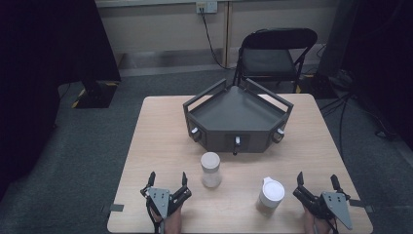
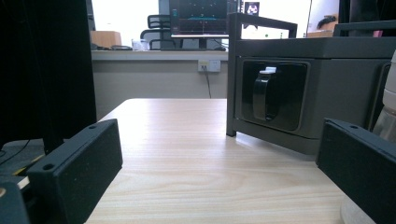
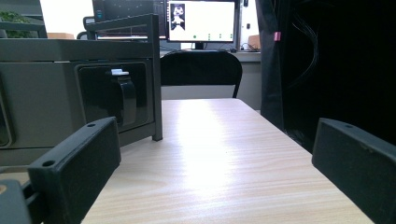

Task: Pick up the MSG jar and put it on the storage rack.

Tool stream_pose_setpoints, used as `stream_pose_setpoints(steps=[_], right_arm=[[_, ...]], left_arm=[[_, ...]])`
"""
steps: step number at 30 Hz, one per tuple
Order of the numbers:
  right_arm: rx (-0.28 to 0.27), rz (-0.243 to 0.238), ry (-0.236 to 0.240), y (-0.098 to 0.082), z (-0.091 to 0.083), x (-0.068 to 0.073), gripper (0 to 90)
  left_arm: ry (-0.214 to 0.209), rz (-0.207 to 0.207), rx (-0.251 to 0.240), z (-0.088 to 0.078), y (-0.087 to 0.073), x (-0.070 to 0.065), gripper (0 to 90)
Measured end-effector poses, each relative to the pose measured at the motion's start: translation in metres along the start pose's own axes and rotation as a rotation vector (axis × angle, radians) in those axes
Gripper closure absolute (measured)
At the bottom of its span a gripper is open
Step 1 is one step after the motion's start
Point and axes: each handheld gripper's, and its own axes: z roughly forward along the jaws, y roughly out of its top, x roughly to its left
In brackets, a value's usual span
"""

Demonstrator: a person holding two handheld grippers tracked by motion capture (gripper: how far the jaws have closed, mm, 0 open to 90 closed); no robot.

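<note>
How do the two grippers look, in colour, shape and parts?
Both are alike. The left gripper and the right gripper each have two black jaws with flat rectangular pads that carry small screw holes. On top of each sits a grey three-cornered plate with dark dots. Black linkage bars join the jaws to the body.

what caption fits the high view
Two open grippers, left and right, flank two white lidded jars before a grey tray.
</note>
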Motion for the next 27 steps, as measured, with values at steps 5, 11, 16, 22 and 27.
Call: stream_pose_setpoints(steps=[5,11,16,22,27], right_arm=[[0.000,0.000,0.000,0.000,0.000,0.000,0.1],[-0.002,0.000,-0.005,0.000,0.000,0.001,0.1],[-0.002,-0.001,-0.007,0.000,0.000,0.001,0.1],[-0.008,0.001,-0.008,-0.001,-0.001,0.002,0.1],[-0.002,-0.001,-0.008,0.000,-0.001,0.002,0.1]], left_arm=[[-0.003,-0.014,0.004,0.001,0.001,0.002,0.0],[-0.020,-0.049,0.021,0.003,0.004,0.007,0.0],[-0.038,-0.077,0.004,0.003,0.006,0.012,0.0],[-0.087,-0.121,-0.024,0.000,0.016,0.019,0.0],[-0.123,-0.125,-0.045,-0.002,0.029,0.019,0.0]])
